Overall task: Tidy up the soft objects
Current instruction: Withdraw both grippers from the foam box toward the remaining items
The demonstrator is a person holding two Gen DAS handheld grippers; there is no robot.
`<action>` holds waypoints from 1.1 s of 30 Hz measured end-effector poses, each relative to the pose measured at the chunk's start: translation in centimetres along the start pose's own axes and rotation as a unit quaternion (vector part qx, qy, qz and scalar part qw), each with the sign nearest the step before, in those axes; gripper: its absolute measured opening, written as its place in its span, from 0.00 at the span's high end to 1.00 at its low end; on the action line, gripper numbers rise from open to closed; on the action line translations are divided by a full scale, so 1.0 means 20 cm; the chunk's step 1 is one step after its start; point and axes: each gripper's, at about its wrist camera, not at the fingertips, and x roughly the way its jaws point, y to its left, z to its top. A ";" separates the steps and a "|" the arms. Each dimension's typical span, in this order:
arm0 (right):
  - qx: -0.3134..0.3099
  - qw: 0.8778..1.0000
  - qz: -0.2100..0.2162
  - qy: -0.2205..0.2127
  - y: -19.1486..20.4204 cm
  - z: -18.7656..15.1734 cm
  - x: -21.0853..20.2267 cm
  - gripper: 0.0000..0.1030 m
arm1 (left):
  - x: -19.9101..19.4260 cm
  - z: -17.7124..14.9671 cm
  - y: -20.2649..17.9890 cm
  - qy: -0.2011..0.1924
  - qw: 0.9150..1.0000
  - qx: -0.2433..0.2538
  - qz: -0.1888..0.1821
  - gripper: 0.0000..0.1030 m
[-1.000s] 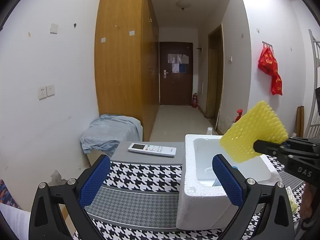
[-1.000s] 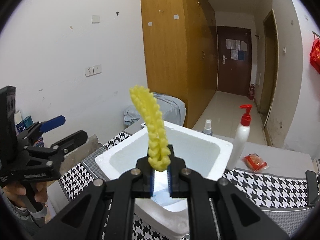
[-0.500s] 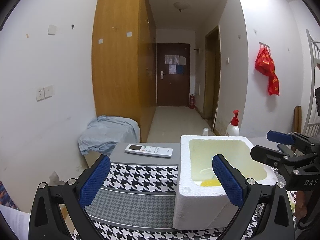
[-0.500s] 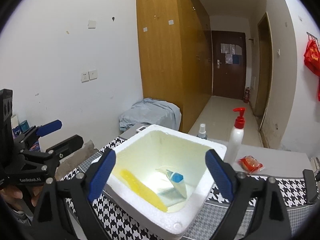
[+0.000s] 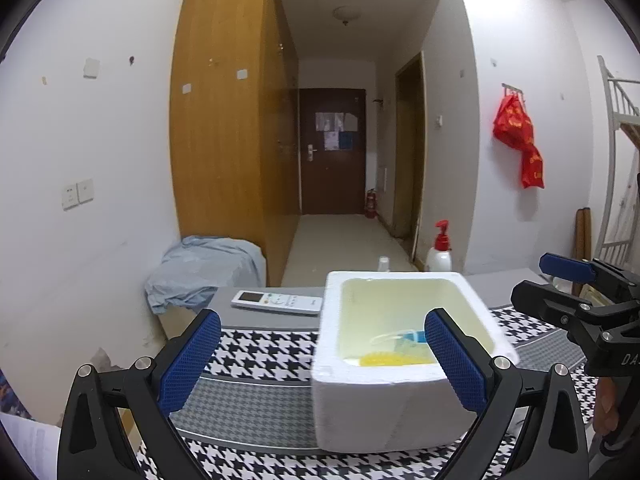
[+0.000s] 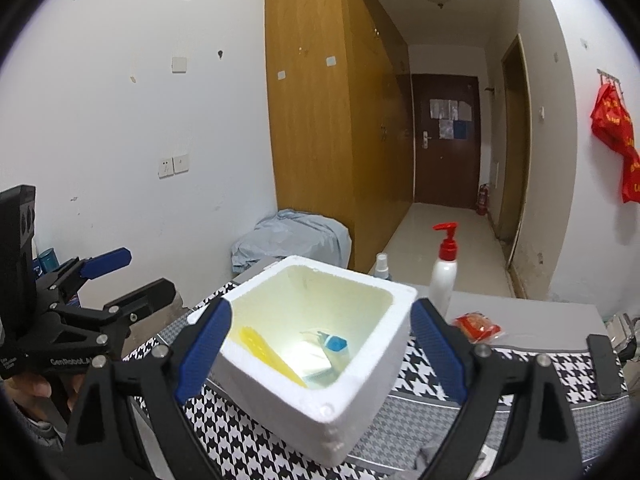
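Note:
A white foam box point(image 5: 392, 392) stands on the houndstooth cloth. Inside it lies the yellow bumpy sponge point(image 6: 264, 346), leaning along the left inner wall; the left wrist view shows the sponge point(image 5: 384, 359) at the box's near edge. A blue-capped item point(image 6: 335, 343) lies beside it on the floor of the box. My right gripper point(image 6: 320, 340) is open just in front of the box point(image 6: 304, 420), with nothing between its blue pads. My left gripper point(image 5: 320, 340) is open and empty too, near the box's left front corner. Each gripper shows in the other's view: the right gripper point(image 5: 544, 280), the left gripper point(image 6: 132, 274).
A white remote control point(image 5: 276, 302) lies left of the box on the grey table top. Behind the box stand a red-topped pump bottle point(image 6: 446, 276) and a small spray bottle point(image 6: 382, 266). A red packet point(image 6: 478, 326) lies to the right. A grey-blue cloth bundle point(image 5: 208, 268) sits by the wardrobe.
A second ago my right gripper was shut on the yellow sponge above the box. It has opened, the sponge has dropped into the box, and the gripper has drawn back a little.

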 end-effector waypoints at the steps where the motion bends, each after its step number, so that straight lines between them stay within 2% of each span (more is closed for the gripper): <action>1: 0.000 1.000 -0.002 -0.003 0.00 0.00 -0.02 0.09 | -0.01 0.00 -0.02 -0.002 1.000 0.002 -0.002 0.01; 10: 0.002 0.999 -0.026 -0.026 -0.06 -0.04 -0.23 0.09 | -0.11 0.01 -0.17 -0.014 0.999 0.019 -0.025 0.01; 20: 0.005 0.997 -0.058 -0.044 -0.09 -0.11 -0.43 0.04 | -0.19 0.01 -0.29 -0.023 0.998 0.022 -0.055 0.01; 33: 0.010 0.996 -0.075 -0.056 -0.08 -0.23 -0.61 0.02 | -0.30 -0.05 -0.40 -0.036 0.996 0.029 -0.078 0.01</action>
